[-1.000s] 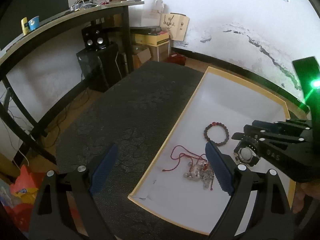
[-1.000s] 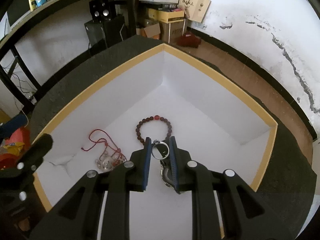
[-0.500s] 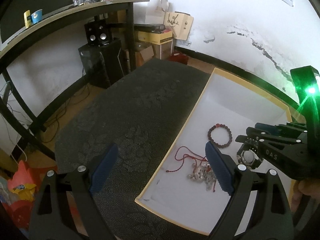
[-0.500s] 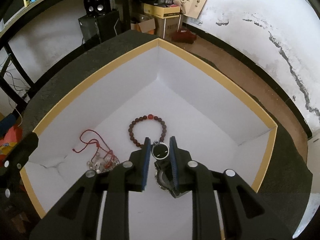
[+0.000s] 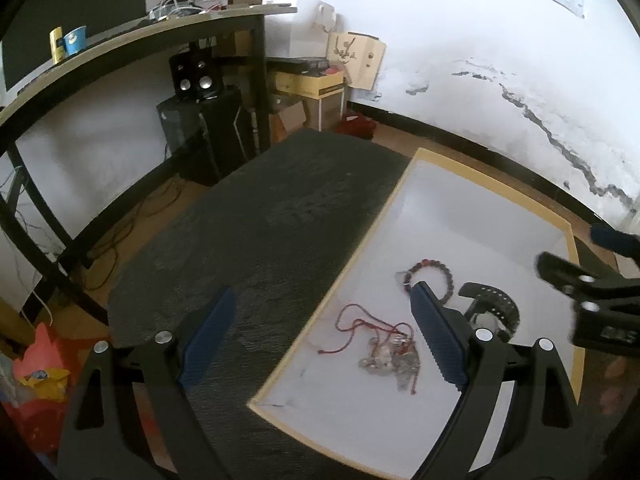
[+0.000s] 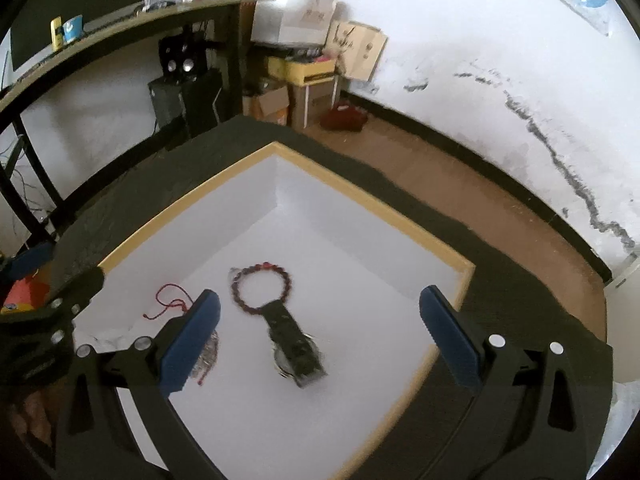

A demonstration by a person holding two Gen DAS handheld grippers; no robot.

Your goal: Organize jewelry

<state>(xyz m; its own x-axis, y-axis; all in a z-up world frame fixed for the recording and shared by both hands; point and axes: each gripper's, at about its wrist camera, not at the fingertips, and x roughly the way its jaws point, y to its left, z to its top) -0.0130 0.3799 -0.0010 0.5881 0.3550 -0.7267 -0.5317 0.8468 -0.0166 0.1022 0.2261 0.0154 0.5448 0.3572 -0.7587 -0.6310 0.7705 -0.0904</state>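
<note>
Both claws spread wide, gripping nothing: left claw [image 5: 320, 344] over the dark worktop [image 5: 260, 240] and tray edge, right claw [image 6: 320, 340] above the white tray [image 6: 360, 196]. Watch [image 6: 294, 346] lying flat on tray floor, strap end touching beaded bracelet [image 6: 262, 286]. Red-cord necklace [image 5: 380, 344] heaped near tray's left wall, just beside the bracelet.

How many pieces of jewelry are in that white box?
3, maybe more hidden: a bead bracelet farthest in, a watch just below it, and a red-cord necklace tangled toward the left.
</note>
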